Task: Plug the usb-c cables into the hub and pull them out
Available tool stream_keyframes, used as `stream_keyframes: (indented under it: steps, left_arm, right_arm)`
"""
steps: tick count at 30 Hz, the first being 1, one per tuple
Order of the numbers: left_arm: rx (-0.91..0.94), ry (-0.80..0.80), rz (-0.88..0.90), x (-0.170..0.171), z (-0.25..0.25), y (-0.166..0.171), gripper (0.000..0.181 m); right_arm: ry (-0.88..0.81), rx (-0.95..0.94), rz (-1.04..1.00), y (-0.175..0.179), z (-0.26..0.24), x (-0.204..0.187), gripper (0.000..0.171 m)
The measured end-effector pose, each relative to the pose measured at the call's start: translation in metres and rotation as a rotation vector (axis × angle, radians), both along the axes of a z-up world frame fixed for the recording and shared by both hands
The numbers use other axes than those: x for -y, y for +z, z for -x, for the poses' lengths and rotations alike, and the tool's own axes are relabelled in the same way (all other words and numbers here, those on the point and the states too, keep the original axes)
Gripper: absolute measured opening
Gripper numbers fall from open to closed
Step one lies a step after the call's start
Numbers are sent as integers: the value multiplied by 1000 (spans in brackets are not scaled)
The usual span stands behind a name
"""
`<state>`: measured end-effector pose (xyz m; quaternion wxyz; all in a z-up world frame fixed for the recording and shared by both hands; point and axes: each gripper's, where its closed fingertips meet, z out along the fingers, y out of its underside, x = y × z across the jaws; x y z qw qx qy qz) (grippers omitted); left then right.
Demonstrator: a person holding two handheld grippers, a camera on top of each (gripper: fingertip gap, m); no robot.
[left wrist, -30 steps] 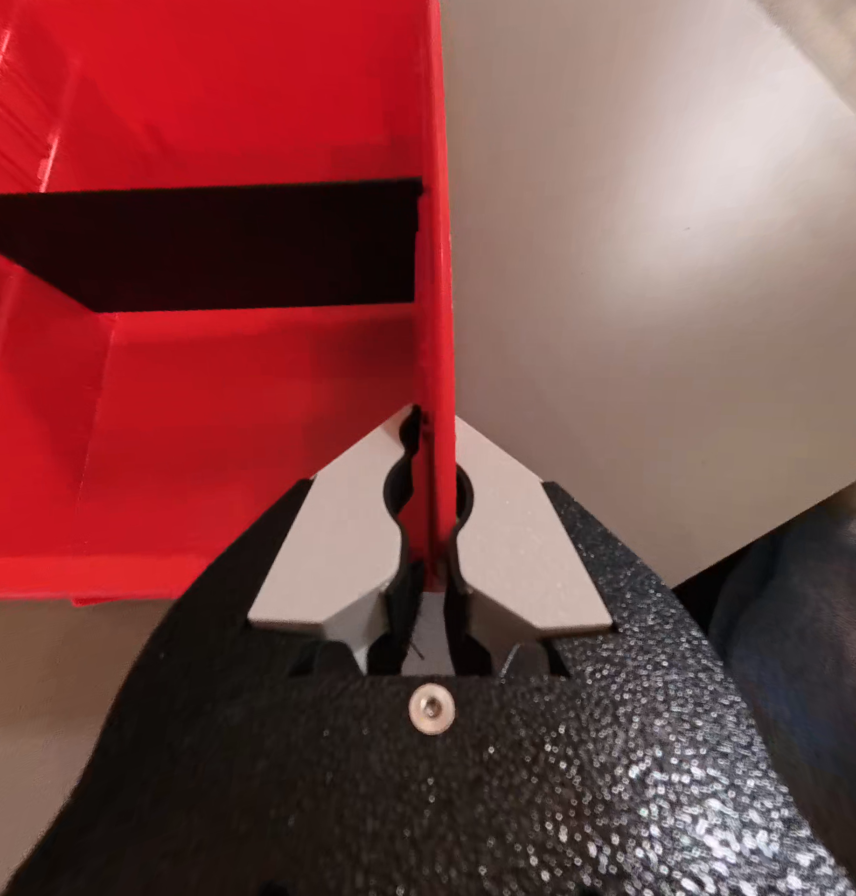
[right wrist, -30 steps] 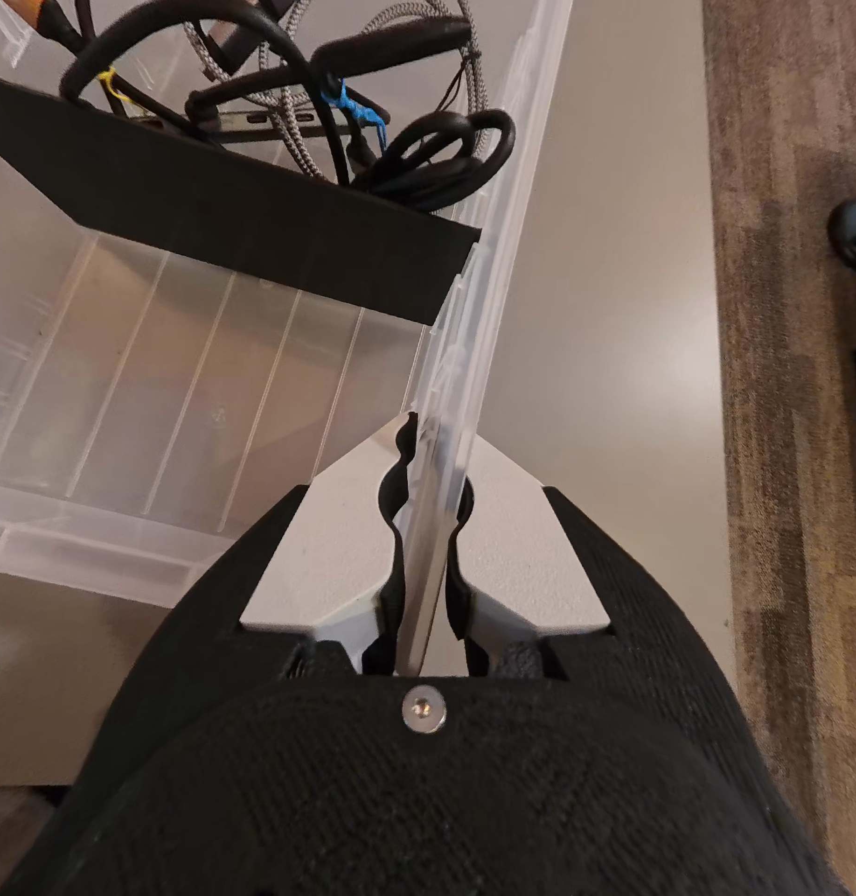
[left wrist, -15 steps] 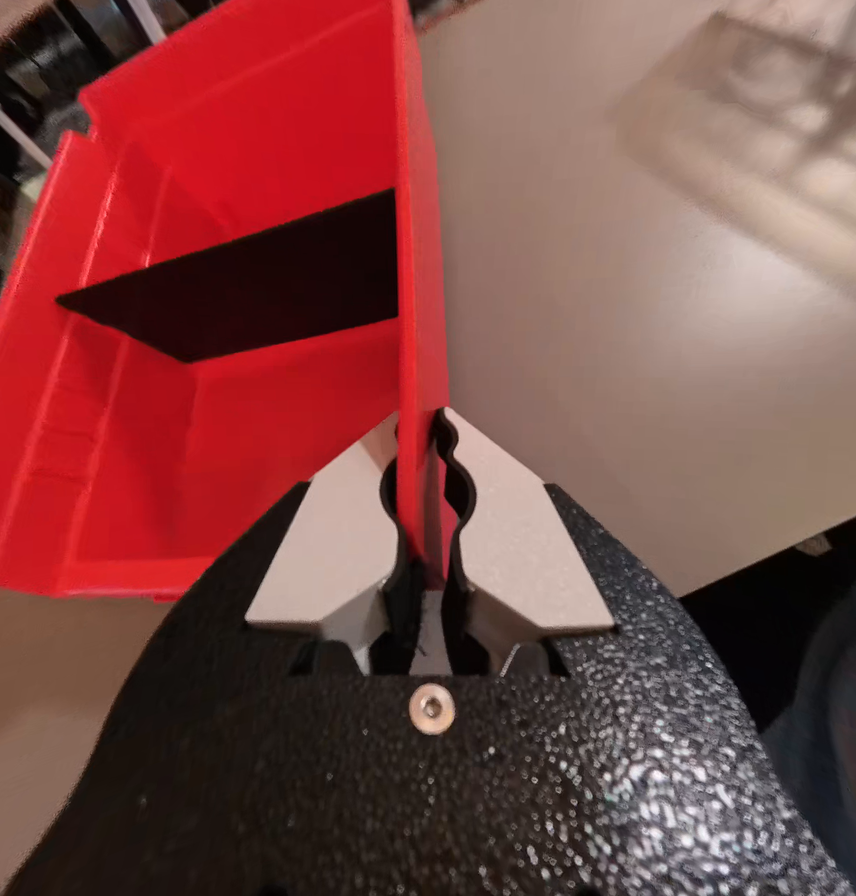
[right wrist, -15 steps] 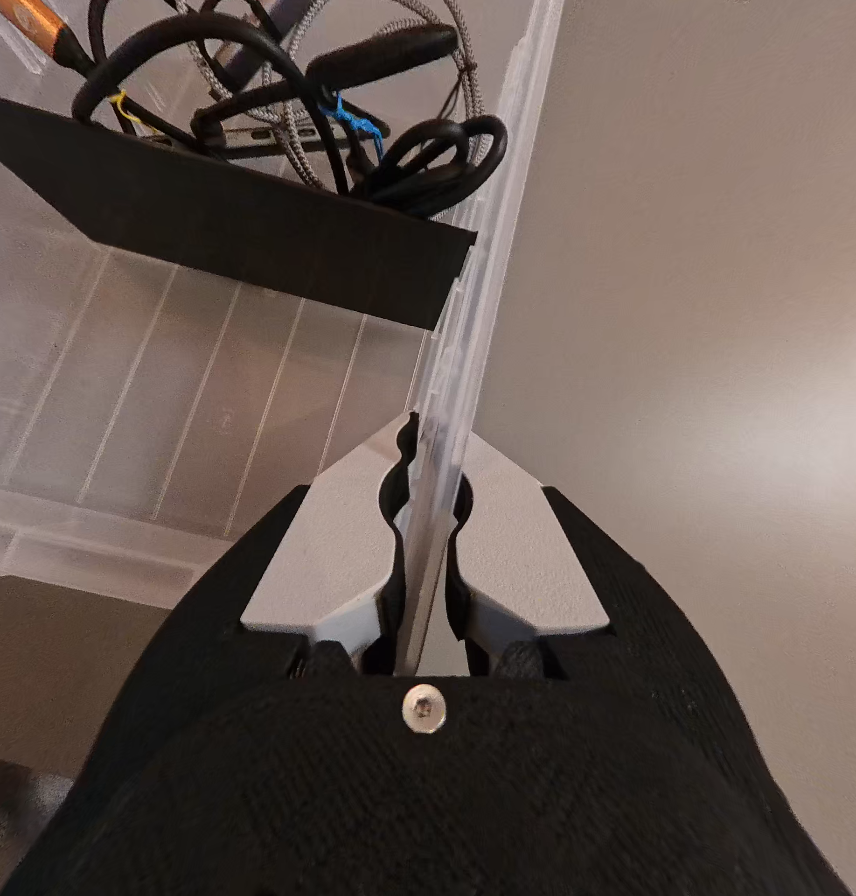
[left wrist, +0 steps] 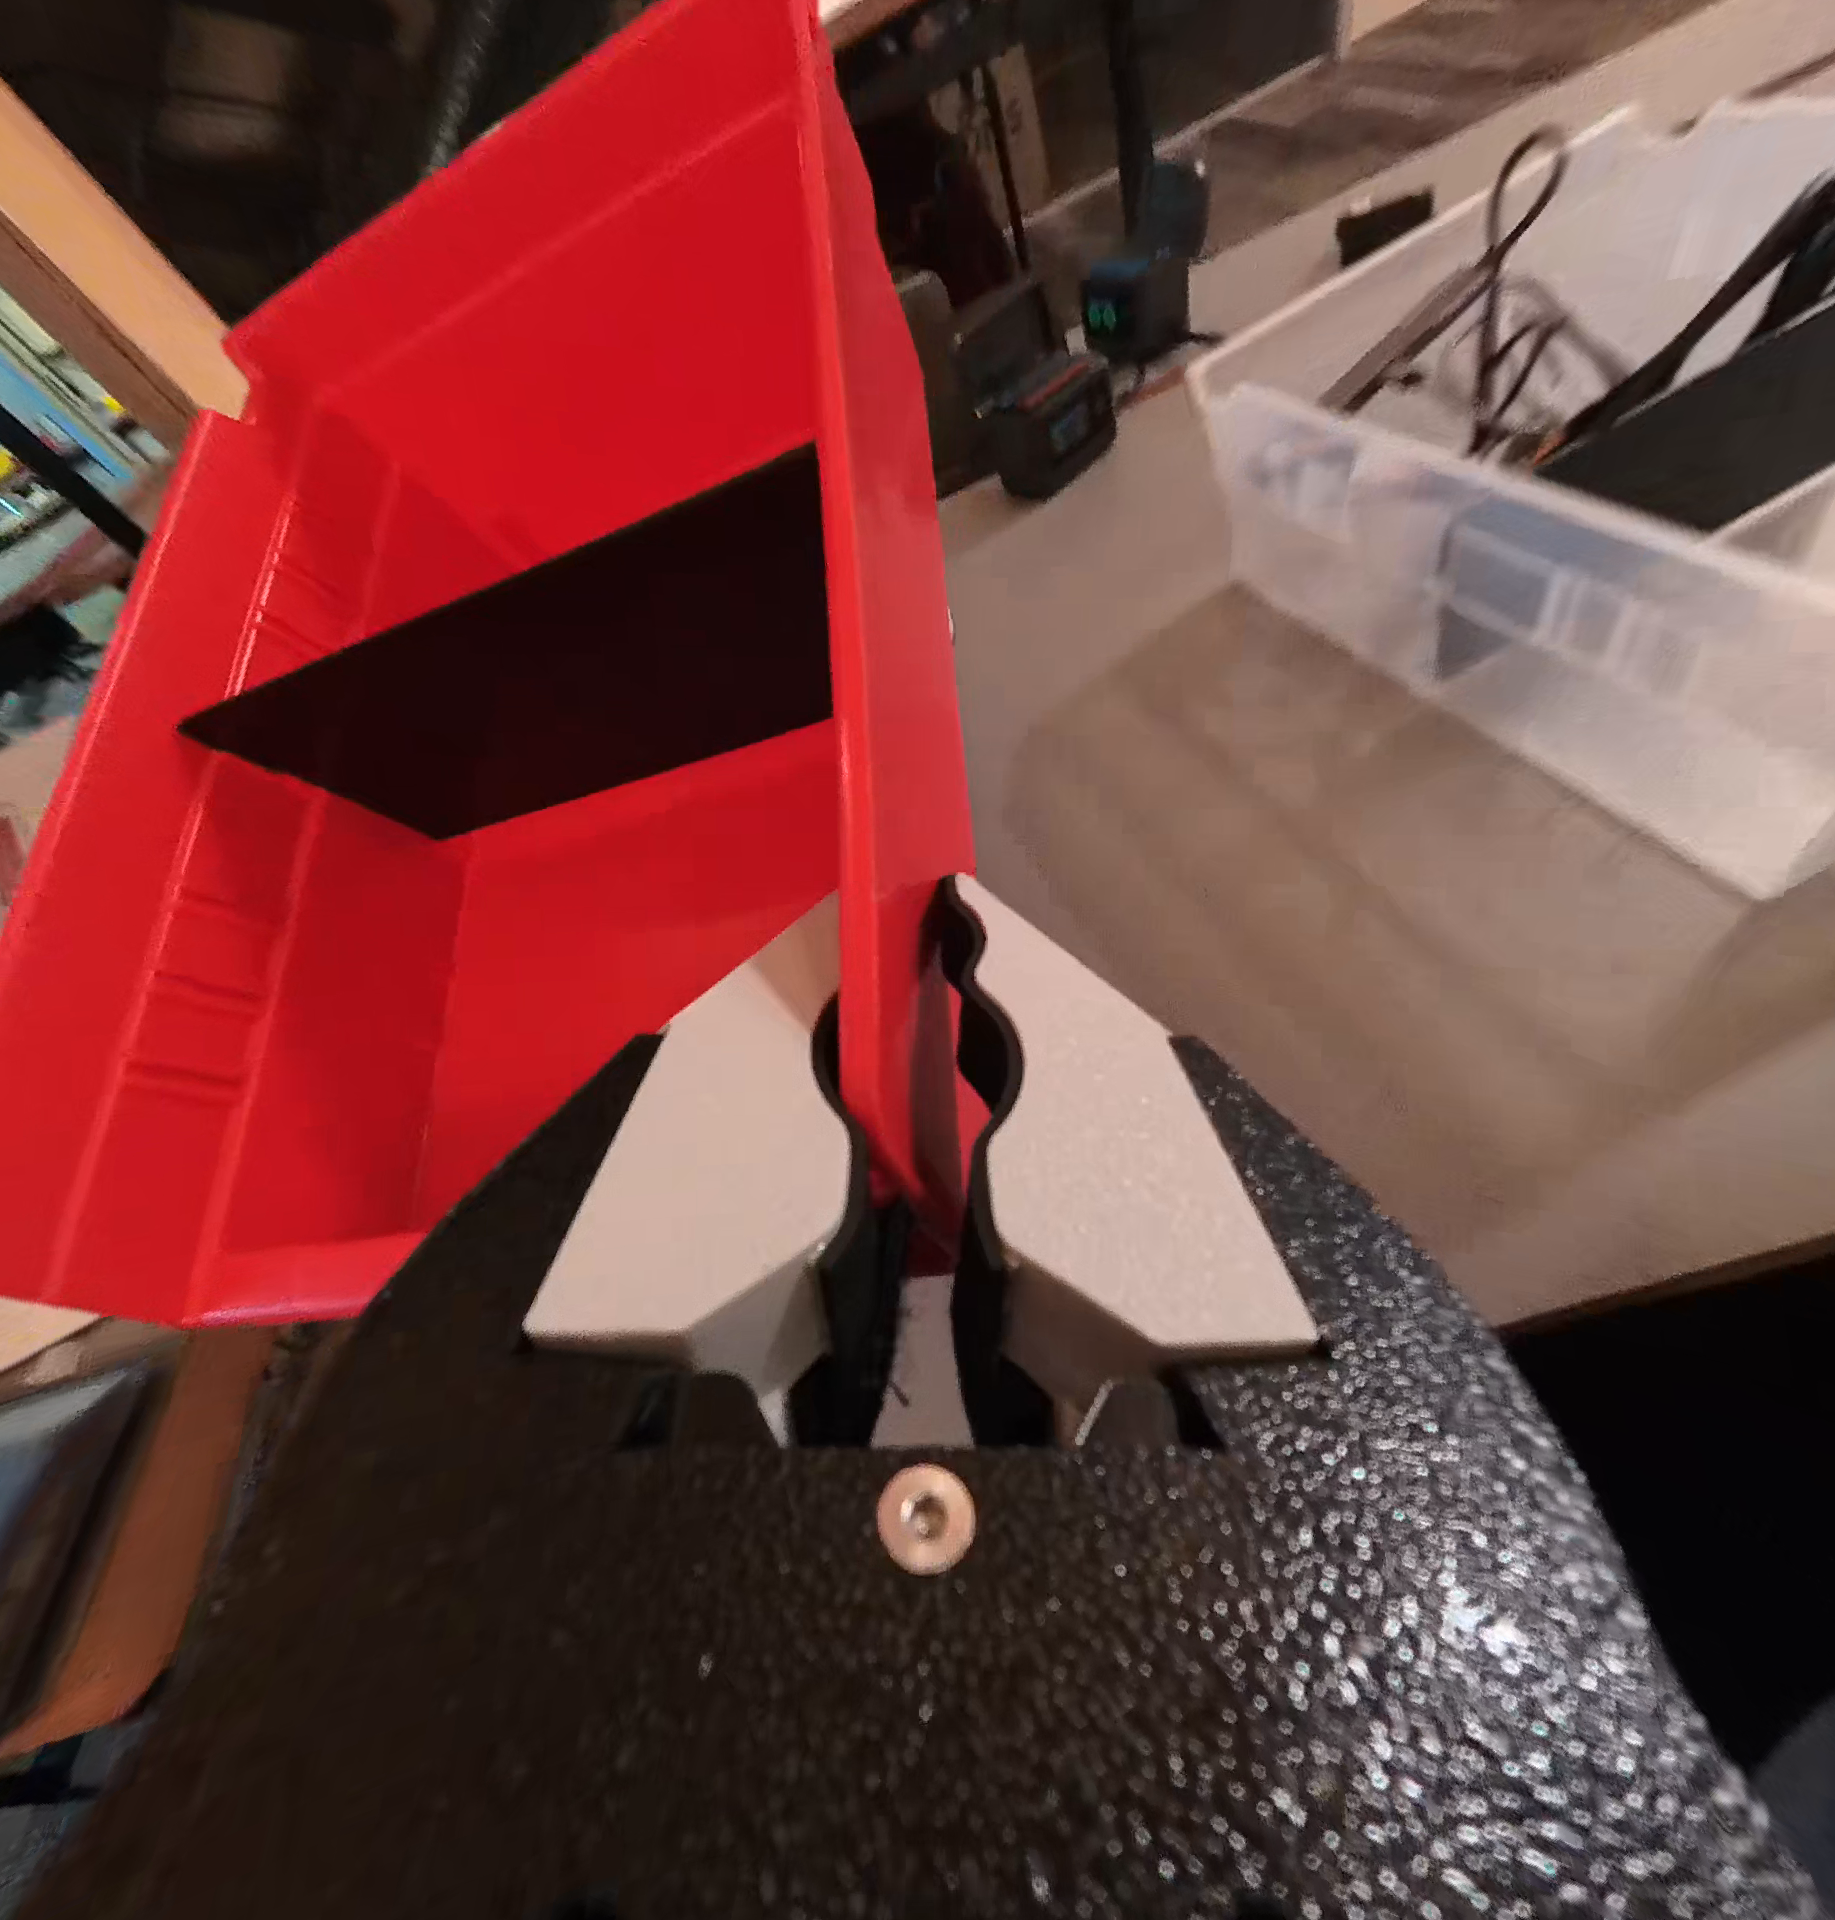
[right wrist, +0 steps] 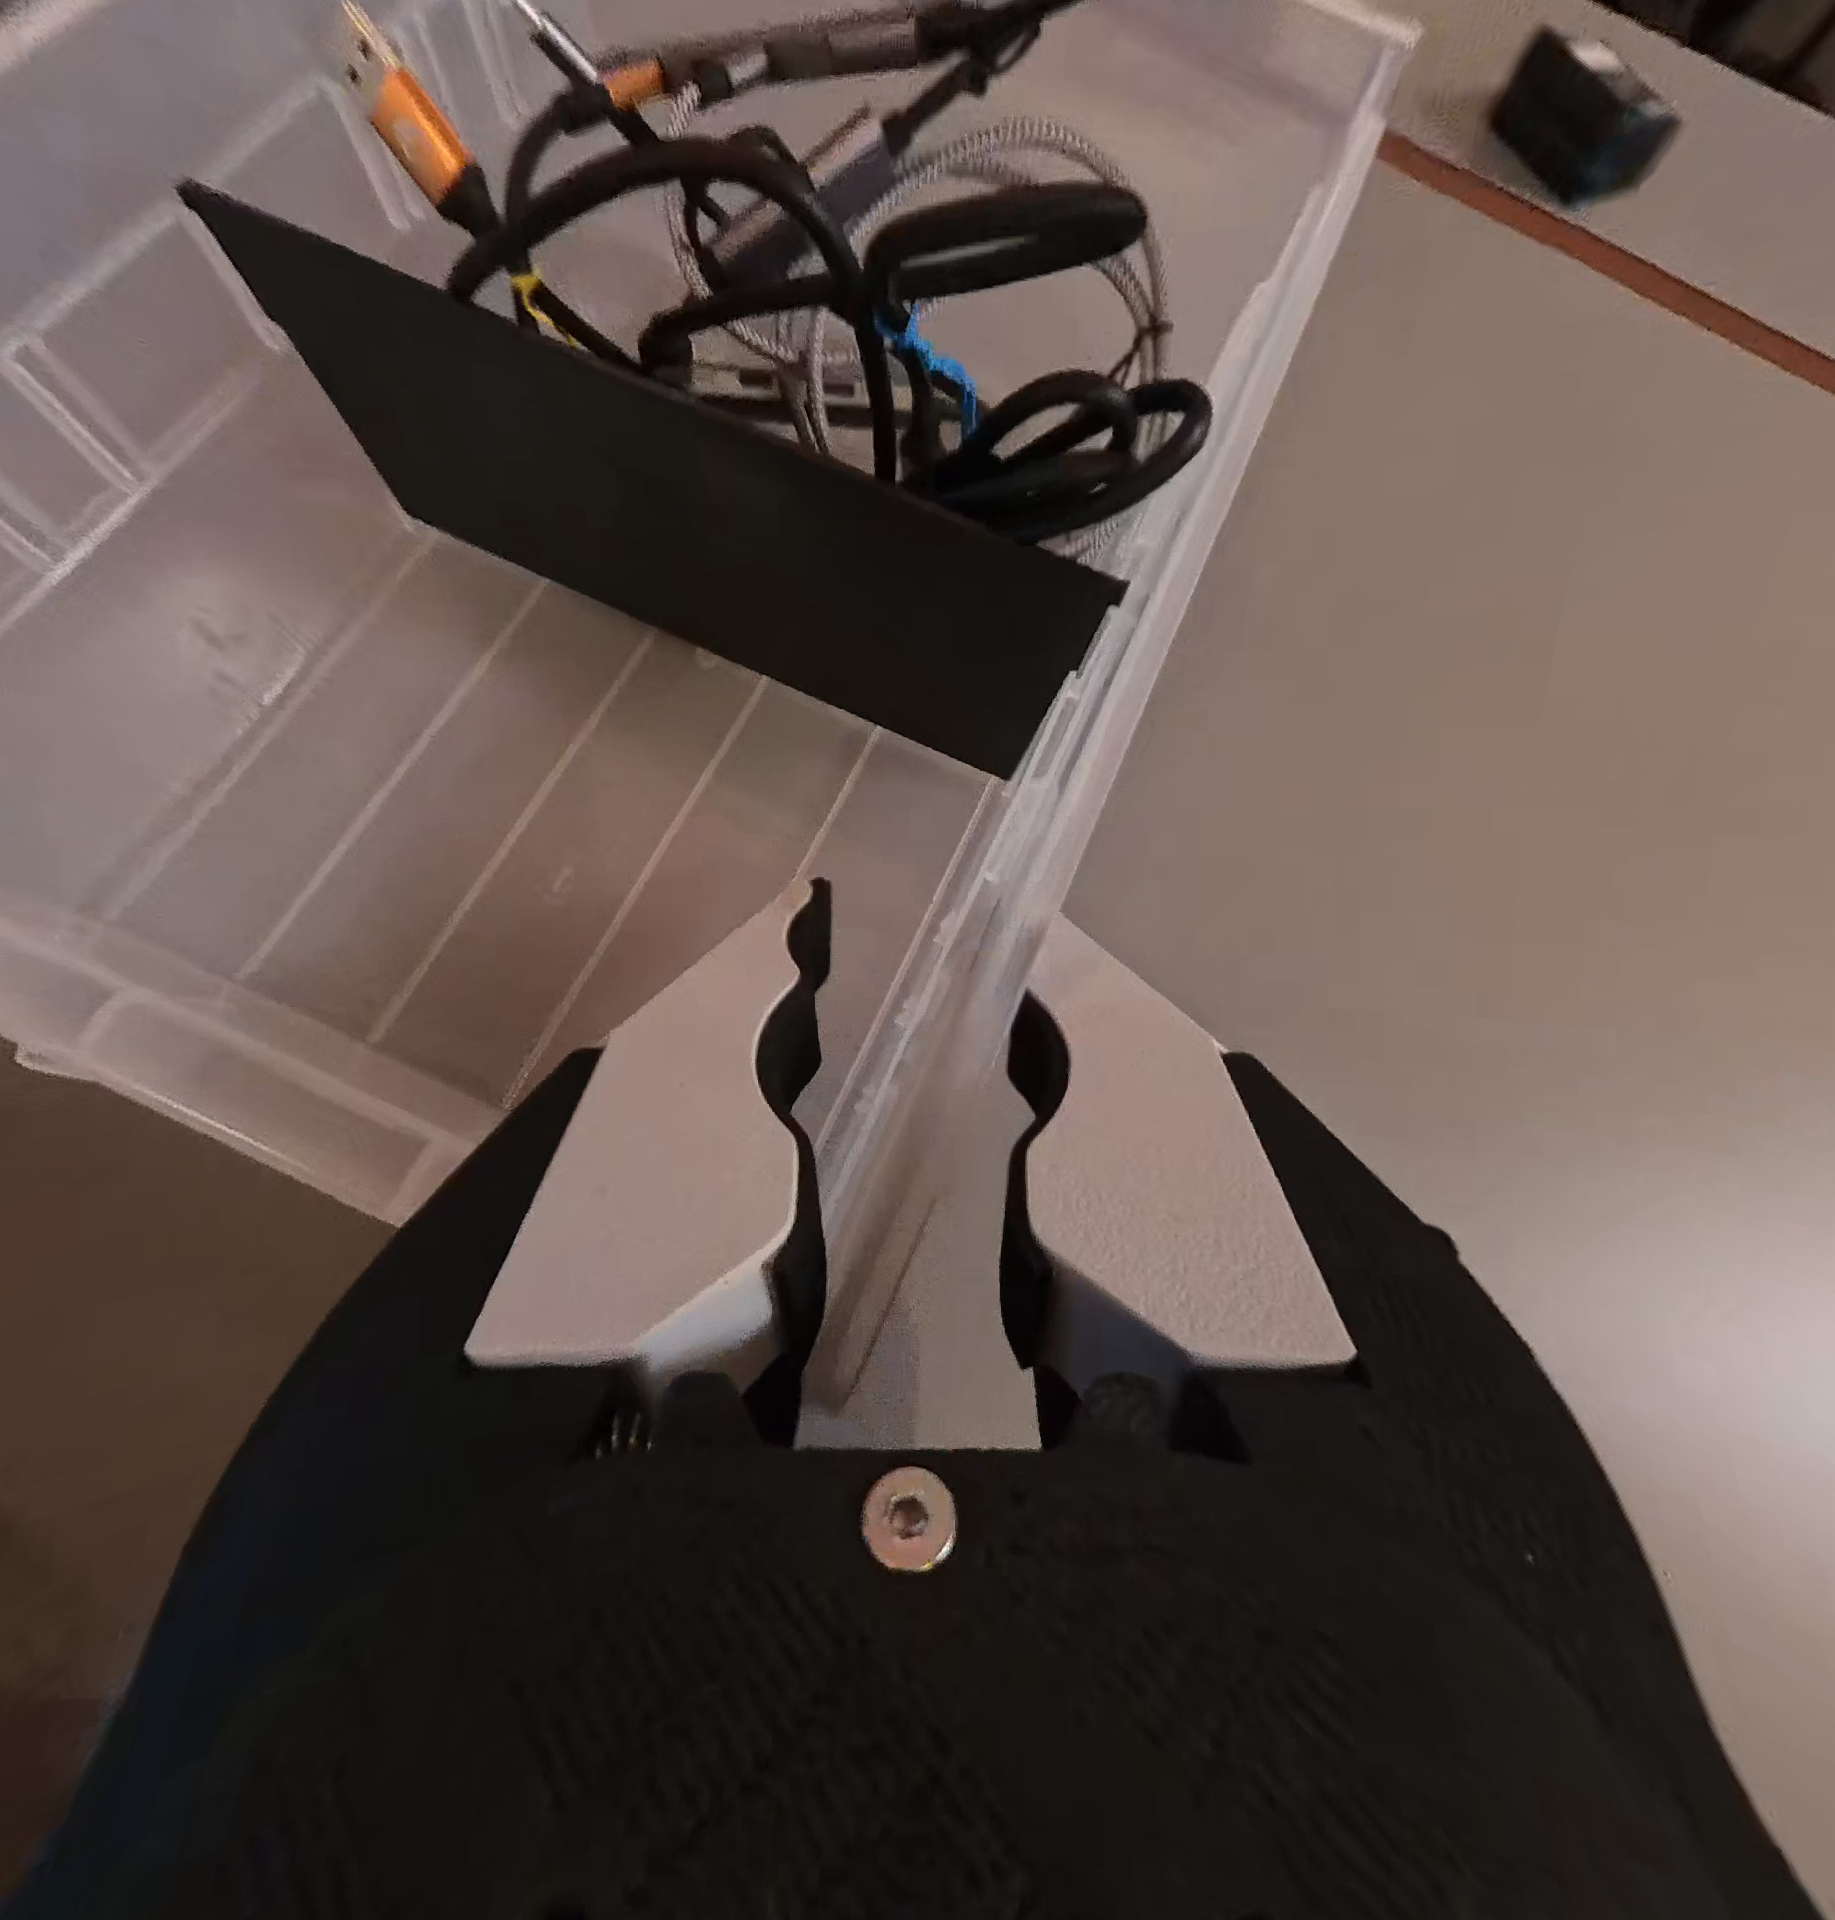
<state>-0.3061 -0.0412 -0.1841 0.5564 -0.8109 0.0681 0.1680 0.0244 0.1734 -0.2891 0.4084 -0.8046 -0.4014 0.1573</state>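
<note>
My left gripper [left wrist: 882, 935] is shut on the right wall of a red bin [left wrist: 477, 520] with a black divider [left wrist: 560, 644]; the bin's visible compartments are empty. My right gripper [right wrist: 928, 914] is open, its fingers on either side of the right wall of a clear plastic bin [right wrist: 1152, 623], with a gap at the left finger. Behind that bin's black divider [right wrist: 684, 540] lies a tangle of black and braided cables [right wrist: 788, 312] with an orange plug [right wrist: 404, 125] and a flat grey piece [right wrist: 747, 384]. The clear bin also shows in the left wrist view [left wrist: 1464, 582].
Both bins are over a beige table [right wrist: 1515, 727]. A small dark box [right wrist: 1578, 114] stands at its far right edge. Dark devices [left wrist: 1058, 416] stand at the back beyond the red bin. The table's near edge [left wrist: 1619, 1278] runs to the right of my left gripper. Left tips to right tips: about 40 cm.
My right gripper has opened off the clear bin's wall. My left gripper, still holding the red bin, has swung so the room and the clear bin come into view.
</note>
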Motion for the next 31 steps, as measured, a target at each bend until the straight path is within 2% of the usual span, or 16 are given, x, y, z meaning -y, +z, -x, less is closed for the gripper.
stream_keyframes:
  steps: [2,6,9,12,14,18,21,26,31]
  left_arm:
    - [-33,4,-35,0,-5,11,7]
    - [-99,-32,-91,1,-26,33,7]
    - [-111,-110,-140,-1,-56,50,7]
    - [-109,-253,-162,-10,-101,63,6]
    - [-91,-397,-167,-22,-139,72,7]
    - [-54,-703,-153,-58,-226,83,7]
    - [-45,-866,-119,-92,-294,83,7]
    - [-46,-1010,12,-135,-395,55,7]
    - [-53,-1038,138,-176,-461,0,8]
  right_arm:
    - [27,-55,-11,3,29,10,36]
    - [189,-108,-45,11,75,43,64]
    - [288,-59,-144,22,64,54,81]
    - [303,-55,-202,41,24,52,93]
    - [266,-88,-217,57,-9,47,90]
    - [70,-110,-337,97,-86,17,83]
    - [-102,-53,-423,127,-154,-6,83]
    - [-380,-124,-545,175,-259,-19,70]
    - [-450,-272,-526,185,-301,-18,65]
